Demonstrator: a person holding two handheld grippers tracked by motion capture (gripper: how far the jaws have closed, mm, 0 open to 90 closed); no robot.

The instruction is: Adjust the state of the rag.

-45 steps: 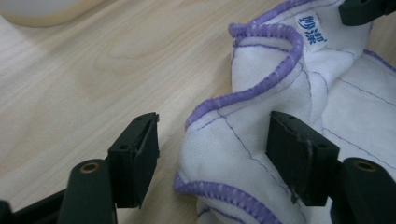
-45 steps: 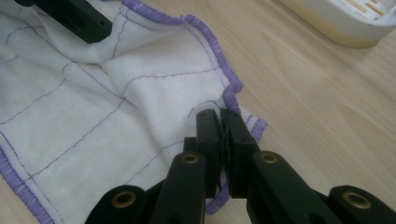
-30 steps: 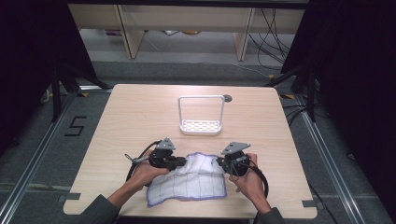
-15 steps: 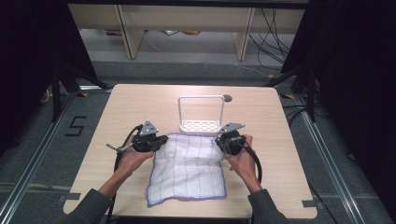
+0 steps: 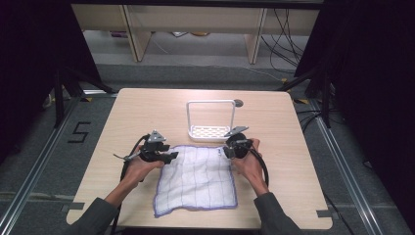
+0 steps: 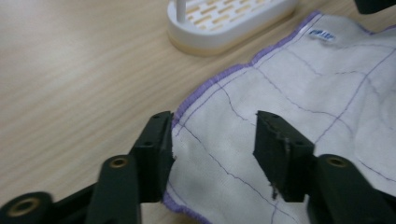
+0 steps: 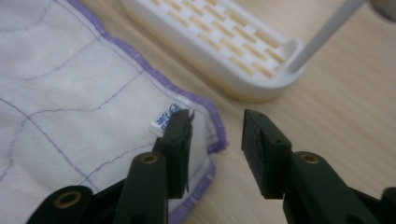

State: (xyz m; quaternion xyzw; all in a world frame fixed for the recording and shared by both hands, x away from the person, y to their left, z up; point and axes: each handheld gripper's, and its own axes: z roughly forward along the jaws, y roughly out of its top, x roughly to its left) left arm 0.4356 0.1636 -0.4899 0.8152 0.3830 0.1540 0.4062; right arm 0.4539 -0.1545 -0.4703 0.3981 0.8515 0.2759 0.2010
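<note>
— Pale wooden table point(image 5: 147, 112) on a grey floor point(image 5: 44, 161), number five marked at the left?
— Yes. Black curtains point(image 5: 29, 58) on both sides, light wooden shelving point(image 5: 132, 34) behind, loose cables point(image 5: 288, 34) at the right.

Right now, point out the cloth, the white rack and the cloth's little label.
cloth point(image 5: 195, 181): high view, middle of the spread fabric.
white rack point(image 5: 209, 132): high view, its slotted base.
label point(image 6: 322, 34): left gripper view, the tag near the purple hem.
</note>
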